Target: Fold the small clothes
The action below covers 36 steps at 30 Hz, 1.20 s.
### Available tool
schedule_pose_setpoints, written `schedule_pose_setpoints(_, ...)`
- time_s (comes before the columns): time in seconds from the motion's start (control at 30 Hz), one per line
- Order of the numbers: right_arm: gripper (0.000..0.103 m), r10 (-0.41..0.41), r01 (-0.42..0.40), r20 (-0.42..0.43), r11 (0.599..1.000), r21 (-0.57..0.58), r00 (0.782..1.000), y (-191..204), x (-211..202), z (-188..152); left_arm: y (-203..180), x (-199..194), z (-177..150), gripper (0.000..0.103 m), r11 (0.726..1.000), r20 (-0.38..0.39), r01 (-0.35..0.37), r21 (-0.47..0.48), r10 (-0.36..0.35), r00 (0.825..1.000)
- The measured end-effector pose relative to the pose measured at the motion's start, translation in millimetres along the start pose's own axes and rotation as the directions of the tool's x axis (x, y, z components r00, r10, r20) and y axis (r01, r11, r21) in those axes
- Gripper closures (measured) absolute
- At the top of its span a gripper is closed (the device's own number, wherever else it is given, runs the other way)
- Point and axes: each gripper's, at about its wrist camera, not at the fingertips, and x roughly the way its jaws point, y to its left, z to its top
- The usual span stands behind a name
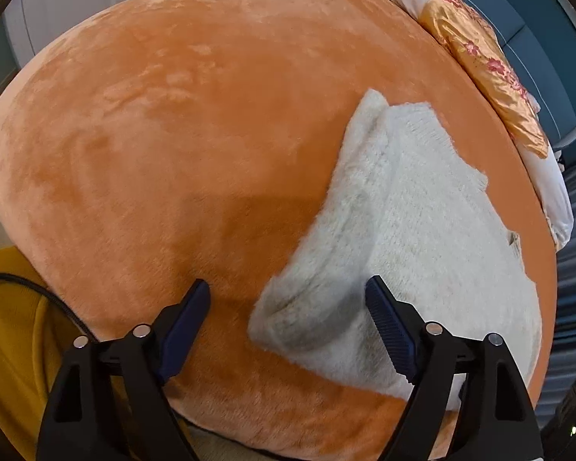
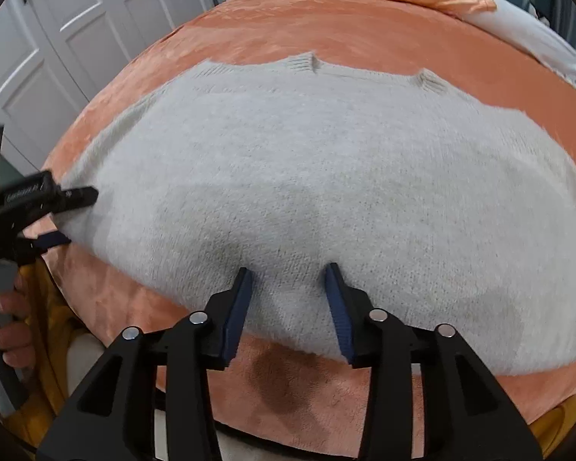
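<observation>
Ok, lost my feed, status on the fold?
Left hand-held gripper open, empty, over sweater's left edge. Right hand-held gripper open over near hem. White sweater flat on orange blanket. Nothing in the way.

The orange plush bed cover lies bare toward its left edge; only the flat white fuzzy knit sweater and far-edge pillows occupy it.

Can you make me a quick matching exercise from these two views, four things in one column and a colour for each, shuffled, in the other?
Things:
1. sweater
2. bed cover
3. wardrobe doors
4. pads on the right tongs

Colours:
A. white
B. dark blue
C. fuzzy cream
D. orange

Pairs: 1-C, 2-D, 3-A, 4-B
</observation>
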Motion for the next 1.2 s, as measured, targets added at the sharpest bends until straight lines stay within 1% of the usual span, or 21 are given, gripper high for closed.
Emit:
schedule_pose_setpoints(0.07, 0.063, 0.001, -0.001, 0.010, 1.000, 0.005, 1.000, 1, -6, -1, -5, -1, 4, 0.026, 1.000, -0.003, 0.020, 0.000, -0.020, 1.000)
schedule_pose_setpoints(0.13, 0.062, 0.016, -0.016, 0.012, 1.000, 0.022, 1.000, -3, -12, -5, -13, -4, 6, 0.053, 0.998, -0.010, 0.061, 0.017, -0.061, 0.998)
schedule_pose_setpoints(0.17, 0.062, 0.023, -0.024, 0.014, 0.999, 0.033, 1.000, -5, -15, -7, -16, -6, 7, 0.056, 0.998, -0.007, 0.053, 0.030, -0.053, 0.999)
schedule_pose_setpoints(0.2, 0.062, 0.029, -0.030, 0.015, 0.999, 0.040, 0.999, -6, -17, -8, -21, -11, 7, 0.064, 0.998, 0.006, 0.046, 0.045, -0.047, 0.999)
schedule_pose_setpoints(0.23, 0.062, 0.039, -0.039, 0.017, 0.998, 0.050, 0.999, -8, -20, -10, -26, -17, 9, 0.080, 0.997, 0.021, 0.055, 0.059, -0.056, 0.998)
schedule_pose_setpoints(0.33, 0.062, 0.051, -0.053, 0.027, 0.996, 0.075, 0.998, -16, -30, -18, -40, -37, 8, 0.088, 0.991, 0.054, 0.104, 0.084, -0.109, 0.993)
schedule_pose_setpoints(0.43, 0.062, 0.072, -0.076, 0.040, 0.990, 0.118, 0.997, -28, -44, -30, -76, -74, 5, 0.094, 0.971, 0.125, 0.157, 0.178, -0.180, 0.976)
schedule_pose_setpoints(0.5, 0.062, 0.083, -0.089, 0.046, 0.986, 0.145, 0.995, -35, -51, -37, -102, -92, -1, 0.096, 0.951, 0.147, 0.188, 0.244, -0.228, 0.963)
schedule_pose_setpoints(0.57, 0.062, 0.080, -0.089, 0.059, 0.981, 0.170, 0.995, -45, -62, -47, -135, -103, -10, 0.096, 0.927, 0.146, 0.218, 0.306, -0.271, 0.951)
schedule_pose_setpoints(0.63, 0.062, 0.075, -0.088, 0.070, 0.977, 0.195, 0.995, -55, -72, -56, -175, -110, -25, 0.096, 0.886, 0.117, 0.260, 0.383, -0.326, 0.938)
schedule_pose_setpoints(0.7, 0.062, 0.068, -0.086, 0.083, 0.969, 0.231, 0.994, -69, -82, -65, -209, -109, -40, 0.096, 0.850, 0.088, 0.281, 0.446, -0.355, 0.931)
schedule_pose_setpoints(0.83, 0.062, 0.040, -0.067, 0.097, 0.952, 0.299, 0.995, -95, -99, -84, -275, -92, -79, 0.097, 0.773, 0.009, 0.305, 0.557, -0.373, 0.928)
schedule_pose_setpoints(0.87, 0.062, 0.034, -0.064, 0.098, 0.948, 0.312, 0.995, -103, -103, -87, -295, -83, -95, 0.097, 0.746, -0.024, 0.311, 0.589, -0.368, 0.930)
schedule_pose_setpoints(0.9, 0.062, 0.023, -0.056, 0.101, 0.940, 0.337, 0.995, -111, -109, -95, -305, -76, -102, 0.097, 0.735, -0.041, 0.313, 0.601, -0.363, 0.931)
schedule_pose_setpoints(0.93, 0.062, 0.016, -0.051, 0.101, 0.934, 0.354, 0.995, -118, -112, -99, -321, -65, -118, 0.097, 0.709, -0.078, 0.321, 0.628, -0.352, 0.933)
schedule_pose_setpoints(0.97, 0.062, 0.008, -0.046, 0.102, 0.927, 0.372, 0.995, -124, -116, -105, -331, -57, -124, 0.097, 0.696, -0.091, 0.315, 0.646, -0.340, 0.936)
schedule_pose_setpoints(1.0, 0.062, 0.001, -0.041, 0.102, 0.920, 0.390, 0.995, -130, -119, -110, -344, -42, -141, 0.097, 0.673, -0.120, 0.305, 0.674, -0.308, 0.944)
schedule_pose_setpoints(1.03, 0.062, -0.006, -0.036, 0.100, 0.910, 0.413, 0.995, -138, -123, -116, -352, -26, -153, 0.097, 0.659, -0.151, 0.301, 0.690, -0.275, 0.949)
schedule_pose_setpoints(1.1, 0.062, -0.022, -0.024, 0.097, 0.894, 0.447, 0.995, -151, -128, -127, -359, 0, -176, 0.096, 0.643, -0.174, 0.266, 0.718, -0.205, 0.963)
schedule_pose_setpoints(1.17, 0.062, -0.022, -0.026, 0.093, 0.875, 0.483, 0.995, -161, -131, -134, -364, 34, -194, 0.094, 0.626, -0.183, 0.205, 0.752, -0.101, 0.978)
schedule_pose_setpoints(1.2, 0.062, -0.021, -0.031, 0.097, 0.864, 0.502, 0.995, -168, -133, -137, -364, 42, -199, 0.093, 0.624, -0.178, 0.186, 0.759, -0.076, 0.981)
